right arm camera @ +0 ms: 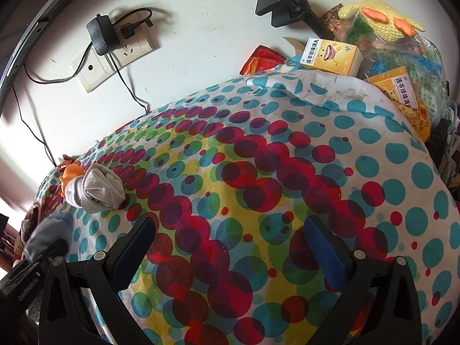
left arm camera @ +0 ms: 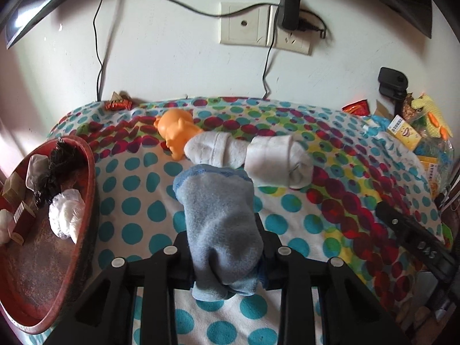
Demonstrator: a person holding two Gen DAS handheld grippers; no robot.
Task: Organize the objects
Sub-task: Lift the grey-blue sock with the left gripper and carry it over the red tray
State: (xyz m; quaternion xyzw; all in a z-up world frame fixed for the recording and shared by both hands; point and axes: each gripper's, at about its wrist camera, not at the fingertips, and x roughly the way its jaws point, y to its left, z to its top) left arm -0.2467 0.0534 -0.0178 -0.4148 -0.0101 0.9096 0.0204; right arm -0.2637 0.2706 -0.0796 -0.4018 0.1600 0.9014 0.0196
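My left gripper (left arm camera: 225,230) is shut on a blue-grey sock (left arm camera: 221,215), which covers both fingers and stands up between them over the dotted blanket (left arm camera: 330,201). Just beyond it lie a grey rolled sock (left arm camera: 215,149), a white rolled sock (left arm camera: 276,161) and an orange plastic toy (left arm camera: 175,132). My right gripper (right arm camera: 230,224) hovers open over the blanket (right arm camera: 258,158) with nothing between its blue pads (right arm camera: 325,256). The right wrist view shows the grey sock (right arm camera: 100,189), the orange toy (right arm camera: 70,172) and the held blue-grey sock (right arm camera: 49,235) at far left.
A red oval basin (left arm camera: 90,172) at the left holds a white crumpled bag (left arm camera: 67,215), a black tangle and a small box. Yellow medicine boxes (right arm camera: 330,56), snack bags and a knitted yellow toy (right arm camera: 382,20) pile up at the right. A wall socket with a charger (left arm camera: 289,11) and cables is behind.
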